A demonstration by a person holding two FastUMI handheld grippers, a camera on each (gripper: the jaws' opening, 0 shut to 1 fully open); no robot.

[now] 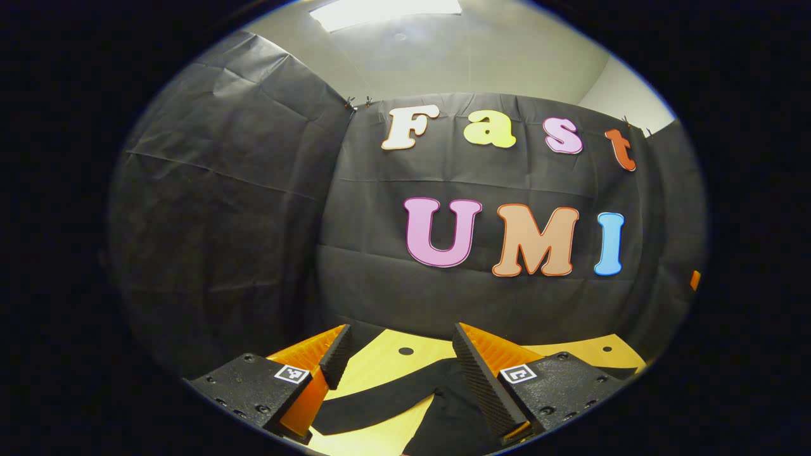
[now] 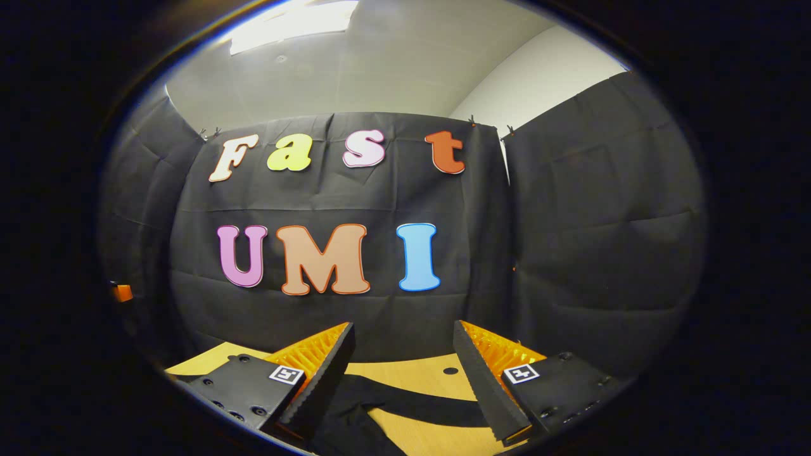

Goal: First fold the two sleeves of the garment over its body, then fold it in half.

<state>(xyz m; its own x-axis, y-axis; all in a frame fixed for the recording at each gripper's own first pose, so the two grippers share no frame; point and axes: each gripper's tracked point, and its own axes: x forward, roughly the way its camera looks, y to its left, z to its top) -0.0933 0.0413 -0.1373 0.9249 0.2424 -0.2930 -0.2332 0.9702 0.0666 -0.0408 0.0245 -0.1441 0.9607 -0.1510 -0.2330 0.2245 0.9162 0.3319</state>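
In the left gripper view I see my left gripper (image 1: 398,345) at the bottom of the frame, with its two fingers spread wide apart and nothing held between them. Below and between them lies the dark garment (image 1: 443,405) on the yellow wooden table (image 1: 380,361); a long band of it, perhaps a sleeve, runs from the lower left toward the centre, but I cannot say for sure which part it is, because the lower edge of the frame cuts it off. The right finger seems to overlap the cloth in the picture, though I cannot tell if it touches. In the right gripper view my right gripper (image 2: 402,345) is also at the bottom, fingers wide open and holding nothing. The garment (image 2: 355,418) shows there as a dark shape at the bottom centre, with a dark strip across the table (image 2: 418,373) that could be cloth or shadow; I cannot decide. Most of the garment is hidden under the fingers and below the frame. Behind the table hangs the black cloth wall (image 1: 253,221), and a ceiling light (image 1: 380,11) is at the top.
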